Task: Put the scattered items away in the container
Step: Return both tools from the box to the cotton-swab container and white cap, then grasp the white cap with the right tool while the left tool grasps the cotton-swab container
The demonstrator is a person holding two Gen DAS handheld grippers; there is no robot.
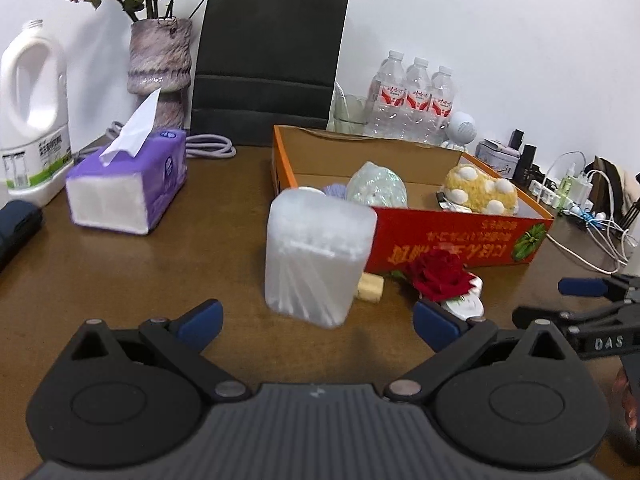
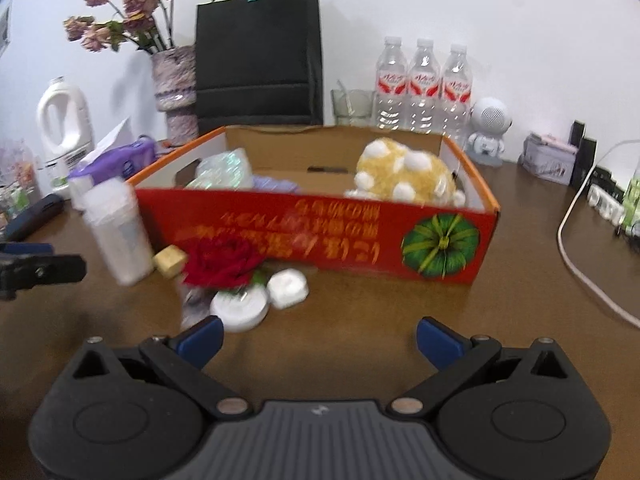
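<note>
The swab box (image 1: pixel 318 256) stands on the counter (image 1: pixel 132 280) just beside the red box (image 1: pixel 460 240), straight before the left gripper (image 1: pixel 316 320), whose fingers are spread and empty. The right gripper (image 2: pixel 318 338) is released too. Close low on the swab box's sides, squarely, since it looks tall and may tip.

Even, bright indoor light — fisheye-bent edges, slight motion blur throughout.

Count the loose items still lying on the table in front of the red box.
5: cotton-swab box at the left, yellow cube beside it, red rose, round white tin below the rose, white case to its right. Smaller items may hide behind the rose.
</note>
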